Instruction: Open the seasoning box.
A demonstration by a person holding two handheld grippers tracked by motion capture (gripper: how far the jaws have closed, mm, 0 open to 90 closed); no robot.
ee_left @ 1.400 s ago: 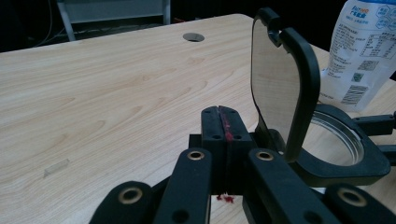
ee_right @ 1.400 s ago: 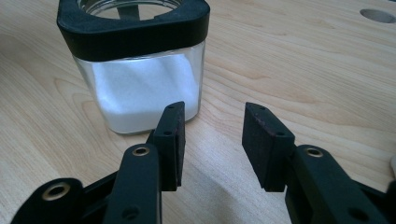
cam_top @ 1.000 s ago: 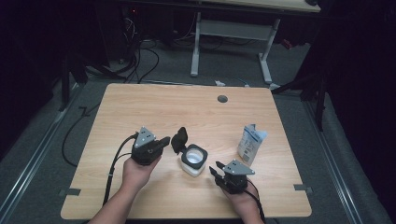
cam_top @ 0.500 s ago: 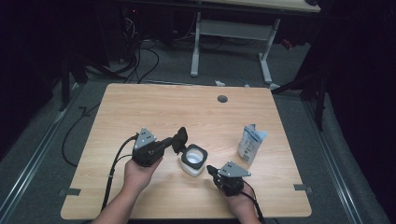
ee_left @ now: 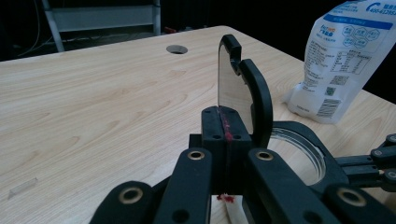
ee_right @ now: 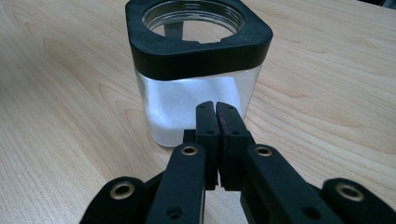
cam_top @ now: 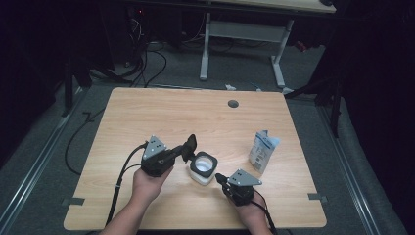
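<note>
**Lid propped, jar braced: keeping the opening steady**

Jaws first. Those of the left gripper (ee_left: 224, 116) are pressed together with no gap, their tips right against the lower edge of the lid (ee_left: 256, 93). The lid stands upright on its hinge. Whether the tips pinch a tab of it or merely lean on it cannot be told from the left gripper view. The right gripper (ee_right: 215, 109) also has its jaws pressed together and holds nothing. Its tips point at the clear wall of the jar (ee_right: 173, 112) low down, just short of it or barely touching.

The jar stands upright near the middle of the counter (ee_left: 93, 93), between the two hands. Its black collar is open at the top and something white shows through the glass. A white and blue pouch (ee_left: 345, 56) stands apart from it on the person's right.

The step looks like holding the lid open while the jar is kept from sliding. To do it well:

- Press the lid along the line of its hinge swing, not sideways, so the jar does not twist.
- Let the right tips meet the glass low and square, since a high push could tip the jar.
- Keep both hands slow, because the closed tips give little contact and could skid off smooth plastic or glass.
</note>
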